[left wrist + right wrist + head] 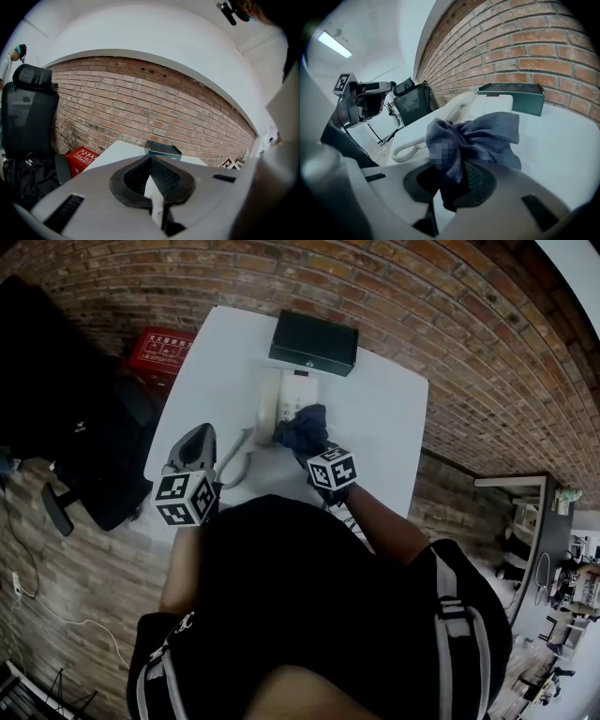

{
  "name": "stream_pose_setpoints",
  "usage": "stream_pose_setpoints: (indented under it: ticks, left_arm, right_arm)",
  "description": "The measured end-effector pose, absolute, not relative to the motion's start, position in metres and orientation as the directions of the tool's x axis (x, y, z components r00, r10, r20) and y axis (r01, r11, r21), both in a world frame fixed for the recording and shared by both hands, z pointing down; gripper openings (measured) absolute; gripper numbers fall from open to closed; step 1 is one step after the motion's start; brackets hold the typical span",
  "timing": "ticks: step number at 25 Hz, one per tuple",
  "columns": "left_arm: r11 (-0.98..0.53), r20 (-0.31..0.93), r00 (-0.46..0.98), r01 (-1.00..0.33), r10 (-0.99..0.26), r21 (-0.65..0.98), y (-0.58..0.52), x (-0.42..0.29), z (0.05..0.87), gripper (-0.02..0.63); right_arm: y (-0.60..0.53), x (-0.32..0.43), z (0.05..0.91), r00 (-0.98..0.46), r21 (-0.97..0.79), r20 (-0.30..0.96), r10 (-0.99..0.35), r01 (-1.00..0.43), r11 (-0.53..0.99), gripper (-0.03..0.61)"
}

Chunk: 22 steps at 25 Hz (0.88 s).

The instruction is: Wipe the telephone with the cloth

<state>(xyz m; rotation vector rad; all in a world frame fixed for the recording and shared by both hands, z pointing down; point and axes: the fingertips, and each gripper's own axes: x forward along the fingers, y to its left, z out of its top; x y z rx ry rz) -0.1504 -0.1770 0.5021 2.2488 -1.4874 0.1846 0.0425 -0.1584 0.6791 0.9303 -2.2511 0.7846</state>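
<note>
Two grippers are at the near edge of the white table (384,427), mid-frame in the head view. We see the right gripper (314,448) with its fingers (480,180) clamped on the dark blue cloth (302,426), which rests against the lower right of the white telephone (281,395) at upper centre. Our left gripper (197,435), at left, has its fingers closed on nothing, near the coiled cord (234,460).

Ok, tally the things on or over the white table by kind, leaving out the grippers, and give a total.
telephone: 1
cloth: 1
dark box: 1
Total: 3
</note>
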Motion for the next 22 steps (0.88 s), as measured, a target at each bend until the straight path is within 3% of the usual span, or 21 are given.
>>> stream_pose_setpoints:
  ticks: [9,22]
  left_arm:
    - [-0.315,0.343,0.401,-0.907,-0.85,0.28,-0.173,-0.153,0.501,-0.003]
    - [-0.311,0.337,0.39,-0.913,-0.857,0.265,-0.166,-0.154,0.495,-0.005]
  right_arm:
    - [-0.165,0.023,0.678,-0.615,-0.308,0.693,-0.377,-0.725,0.616,0.038]
    - [-0.27,0.051,0.645,-0.512,-0.259,0.668,-0.539,-0.84,0.477,0.038]
